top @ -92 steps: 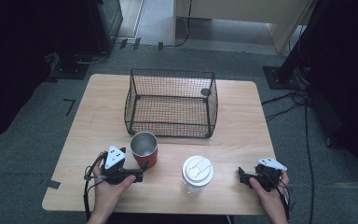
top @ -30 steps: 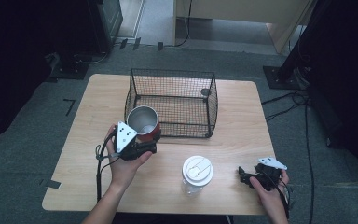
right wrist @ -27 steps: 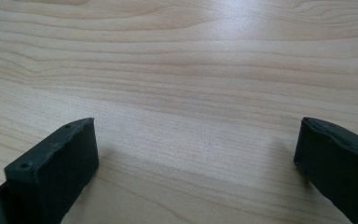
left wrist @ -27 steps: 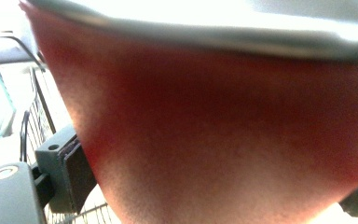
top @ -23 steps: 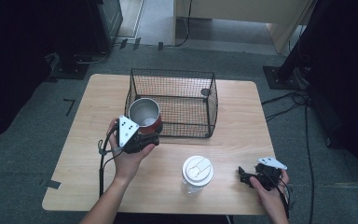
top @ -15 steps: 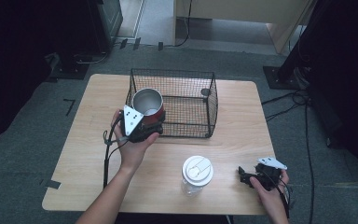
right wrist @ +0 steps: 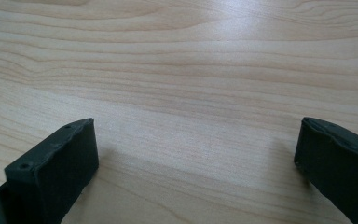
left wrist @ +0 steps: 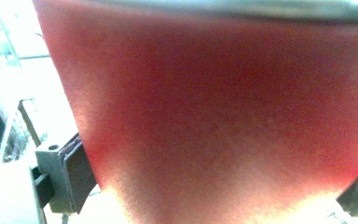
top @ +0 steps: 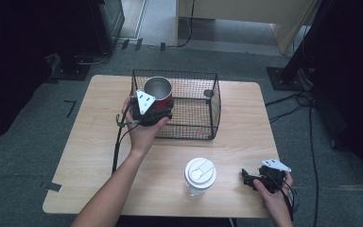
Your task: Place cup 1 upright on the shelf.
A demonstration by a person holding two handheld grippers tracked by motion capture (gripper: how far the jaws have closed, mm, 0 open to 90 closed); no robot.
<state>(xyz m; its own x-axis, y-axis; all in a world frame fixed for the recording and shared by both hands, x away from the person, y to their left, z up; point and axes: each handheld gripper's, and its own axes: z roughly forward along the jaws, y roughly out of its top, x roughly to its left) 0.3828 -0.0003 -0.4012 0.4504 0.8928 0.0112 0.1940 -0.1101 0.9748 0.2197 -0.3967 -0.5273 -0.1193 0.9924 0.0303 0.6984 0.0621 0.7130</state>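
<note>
- The left tongs (top: pixel 163 112) are closed on a red metal cup with a silver, shiny inside (top: pixel 158 91); in the left gripper view the cup's red wall (left wrist: pixel 214 116) sits between the two black jaws, which press it from either side.
- The cup is held up at the near-left corner of the black wire-mesh basket (top: pixel 189 124), its mouth upright and about level with the basket's top rim.
- A small round dark thing (top: pixel 208 93) shows at the basket's far-right part; what it is cannot be told.
- The basket stands on the far half of the light wooden bench (top: pixel 90 142).
- A clear plastic jar with a white lid (top: pixel 200 176) stands upright on the bench, well in front of the basket, toward the person.
- The right tongs (top: pixel 247 178) rest low at the bench's surface, in front of the basket and to its right, just beside the jar.
- In the right gripper view their jaws stand wide apart with only bare wood (right wrist: pixel 191 93) between them, gripping nothing.
</note>
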